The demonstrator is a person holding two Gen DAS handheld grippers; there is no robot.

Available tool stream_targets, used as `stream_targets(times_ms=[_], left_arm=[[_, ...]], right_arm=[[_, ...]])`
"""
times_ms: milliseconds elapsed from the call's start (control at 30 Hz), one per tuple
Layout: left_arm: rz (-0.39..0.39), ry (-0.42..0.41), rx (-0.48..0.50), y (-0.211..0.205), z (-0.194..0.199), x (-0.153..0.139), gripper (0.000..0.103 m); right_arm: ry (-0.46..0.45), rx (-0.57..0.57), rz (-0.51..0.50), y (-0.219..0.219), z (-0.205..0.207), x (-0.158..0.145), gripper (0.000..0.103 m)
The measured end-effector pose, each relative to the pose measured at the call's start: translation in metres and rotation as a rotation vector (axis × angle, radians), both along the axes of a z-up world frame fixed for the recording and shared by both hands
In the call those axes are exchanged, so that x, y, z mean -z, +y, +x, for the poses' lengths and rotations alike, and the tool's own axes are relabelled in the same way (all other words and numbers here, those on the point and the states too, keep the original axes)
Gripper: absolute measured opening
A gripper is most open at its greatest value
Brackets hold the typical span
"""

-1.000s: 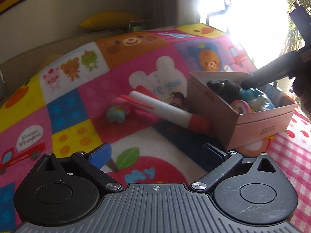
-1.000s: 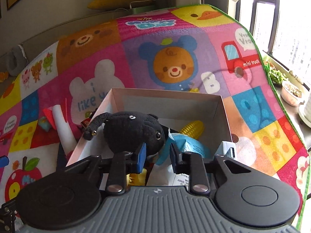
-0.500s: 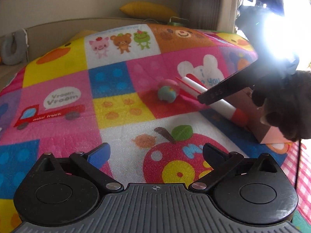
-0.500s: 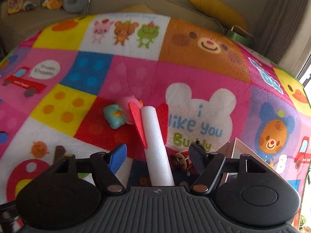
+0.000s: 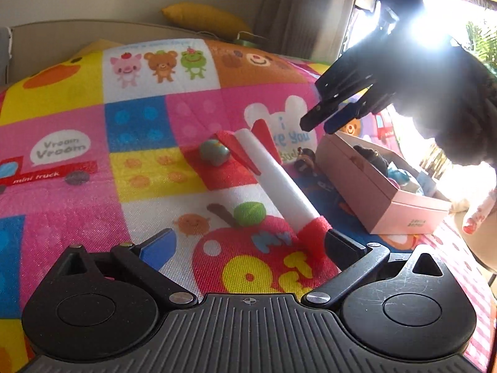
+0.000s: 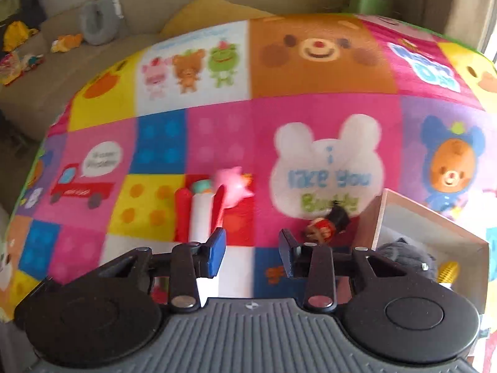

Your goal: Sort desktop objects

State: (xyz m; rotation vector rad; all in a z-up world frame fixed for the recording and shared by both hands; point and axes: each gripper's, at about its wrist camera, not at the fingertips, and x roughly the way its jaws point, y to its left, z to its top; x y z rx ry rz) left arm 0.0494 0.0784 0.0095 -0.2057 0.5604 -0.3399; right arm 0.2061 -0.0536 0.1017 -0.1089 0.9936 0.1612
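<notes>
A white foam rocket (image 5: 279,183) with red fins and a red nose lies slanted on the colourful play mat (image 5: 149,168). My left gripper (image 5: 251,245) is open and wide, and the rocket's red nose lies just beside its right fingertip. My right gripper (image 5: 323,121), in a dark-gloved hand, hovers above the rocket's fins. Its jaws are closing with nothing between them (image 6: 251,251). Beyond it lie the rocket (image 6: 202,214), a pink star toy (image 6: 233,186), a teal toy (image 6: 202,185) and a small brown figure (image 6: 326,223). The pink box (image 5: 372,192) holds a black plush (image 6: 400,255).
A beige sofa (image 6: 62,71) with a grey neck pillow (image 6: 99,28) and small toys runs behind the mat. A yellow cushion (image 5: 205,18) lies at the back. Bright window glare fills the upper right of the left wrist view. A toy corn (image 6: 447,272) sits in the box.
The right gripper left the box and swung left over the mat, opening wide and then narrowing. The left gripper closed in on the rocket, whose nose now lies by its right finger.
</notes>
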Motion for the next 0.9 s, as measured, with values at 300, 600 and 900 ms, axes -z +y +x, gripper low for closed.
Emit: stream_targets(times_ms=[300, 600, 900], left_arm=[[-0.031, 0.029, -0.020, 0.006, 0.004, 0.003, 0.103], [-0.009, 0.051, -0.062, 0.004, 0.006, 0.003, 0.103], [0.065, 0.038, -0.025, -0.029, 0.006, -0.010, 0.103]], right_arm=[[0.112, 0.276, -0.180, -0.022, 0.077, 0.076, 0.035], [0.002, 0.092, 0.035, -0.029, -0.030, 0.016, 0.028], [-0.008, 0.050, 0.130, -0.098, -0.180, 0.025, 0.029]])
